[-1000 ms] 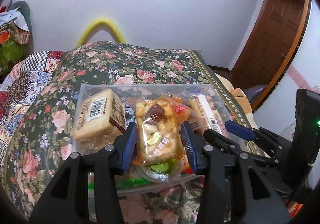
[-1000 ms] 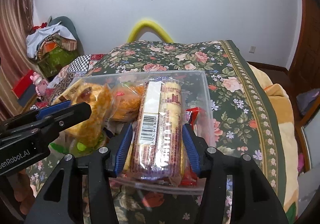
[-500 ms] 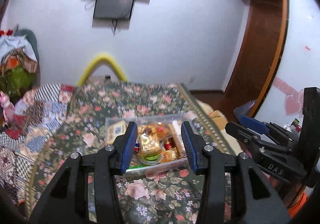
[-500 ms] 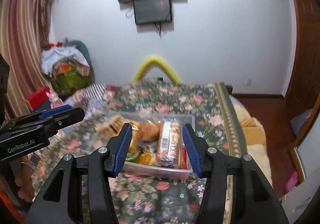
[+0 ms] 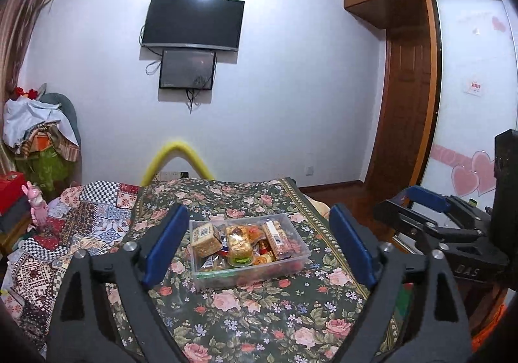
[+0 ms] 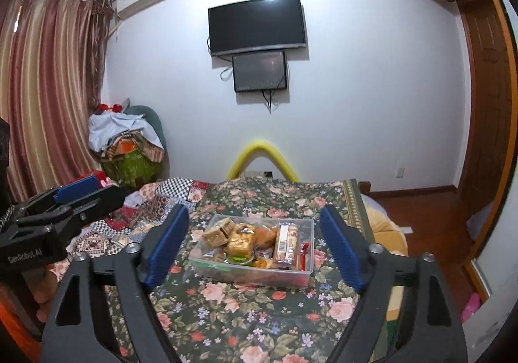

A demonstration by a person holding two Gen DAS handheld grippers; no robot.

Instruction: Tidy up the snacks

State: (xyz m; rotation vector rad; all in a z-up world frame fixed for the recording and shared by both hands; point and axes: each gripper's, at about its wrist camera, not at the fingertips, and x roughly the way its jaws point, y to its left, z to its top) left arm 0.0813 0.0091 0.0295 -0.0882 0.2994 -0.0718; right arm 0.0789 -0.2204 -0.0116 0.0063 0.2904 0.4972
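Note:
A clear plastic box (image 5: 299,261) full of wrapped snacks sits on the floral bedspread (image 5: 259,314). It also shows in the right wrist view (image 6: 309,246). In it are a tan cake pack (image 5: 204,235), a nut snack bag (image 5: 239,242) and a long biscuit pack (image 5: 276,236), the last also seen in the right wrist view (image 6: 286,245). My left gripper (image 5: 259,246) is open and empty, well back from the box. My right gripper (image 6: 255,245) is open and empty, also well back. Each gripper shows at the edge of the other's view.
The bed has a patchwork quilt (image 5: 64,233) on its left side. A pile of clothes (image 6: 126,143) stands by the curtain (image 6: 45,88). A TV (image 5: 193,21) hangs on the far wall. A wooden door (image 5: 408,104) and wardrobe are to the right.
Both grippers have let go of the snack packs they were around, opened wide, and pulled far back from the box. The box now looks small and distant.

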